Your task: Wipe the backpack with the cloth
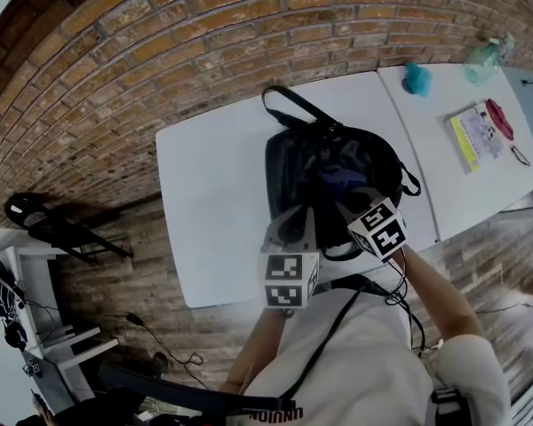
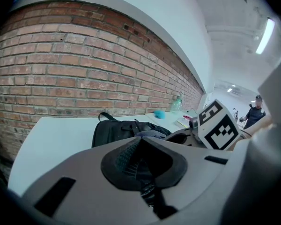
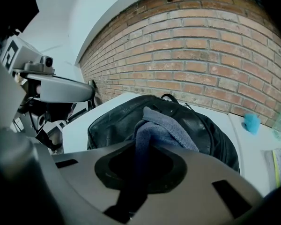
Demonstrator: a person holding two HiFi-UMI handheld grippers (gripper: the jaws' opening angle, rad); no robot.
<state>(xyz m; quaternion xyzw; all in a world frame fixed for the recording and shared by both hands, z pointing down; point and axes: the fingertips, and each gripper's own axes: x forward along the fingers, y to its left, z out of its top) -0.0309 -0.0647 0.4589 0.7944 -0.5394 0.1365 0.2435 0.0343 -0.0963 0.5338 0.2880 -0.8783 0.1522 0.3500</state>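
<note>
The black backpack [image 1: 289,171] lies on the white table [image 1: 213,202] below the brick wall [image 1: 160,51]. The right gripper [image 3: 133,172] is clamped on the blue-grey cloth [image 3: 166,128], which drapes over the top of the backpack. The left gripper [image 2: 143,170] holds its 2 jaws together with nothing between them, just beside the backpack's near edge

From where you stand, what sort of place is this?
Probably an office or workroom: a bare brick wall, plain white tables set side by side, and a strip light on the ceiling.
</note>
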